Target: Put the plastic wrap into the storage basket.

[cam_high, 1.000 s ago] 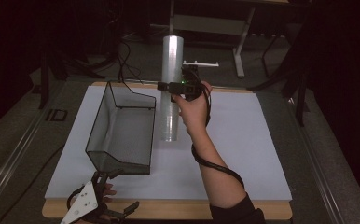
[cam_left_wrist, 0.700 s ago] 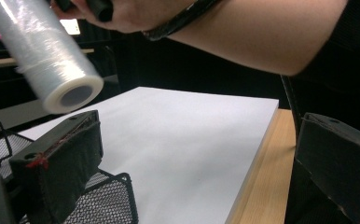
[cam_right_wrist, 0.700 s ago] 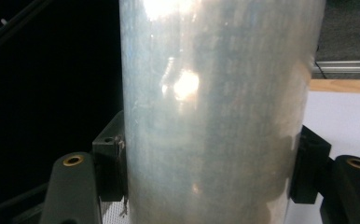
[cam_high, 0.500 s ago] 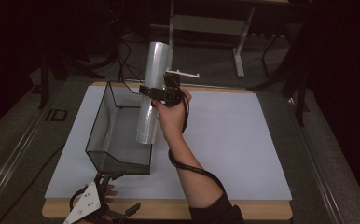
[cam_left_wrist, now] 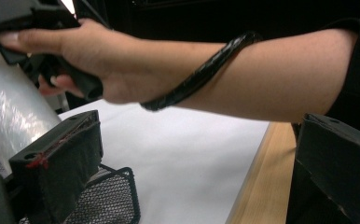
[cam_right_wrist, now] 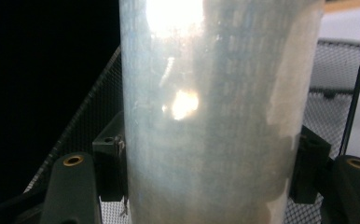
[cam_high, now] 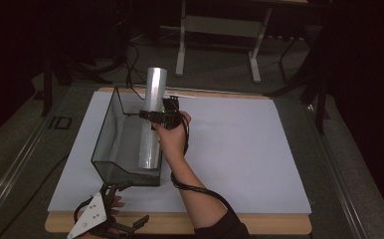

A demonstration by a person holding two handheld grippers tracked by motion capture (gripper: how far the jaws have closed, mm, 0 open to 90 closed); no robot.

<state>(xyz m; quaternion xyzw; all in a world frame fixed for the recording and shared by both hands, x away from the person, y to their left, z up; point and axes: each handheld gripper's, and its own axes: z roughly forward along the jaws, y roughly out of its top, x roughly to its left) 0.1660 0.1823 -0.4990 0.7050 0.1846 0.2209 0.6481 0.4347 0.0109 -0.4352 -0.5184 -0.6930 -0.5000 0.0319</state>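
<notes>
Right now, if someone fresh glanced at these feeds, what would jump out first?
The tall shiny roll of clear film, held near upright over the black mesh basket at the left of the white sheet. The right gripper clamps it at mid-height, jaws on either side. The left gripper waits open at the table's near edge.

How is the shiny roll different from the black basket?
The shiny roll is a tall, smooth, silvery tube; the black basket is a low, open box of dark mesh. The roll is held up, roughly upright, by the right gripper; the basket rests on the white sheet. The roll is solid-looking; the basket is see-through. Both sit at the table's left side.
</notes>
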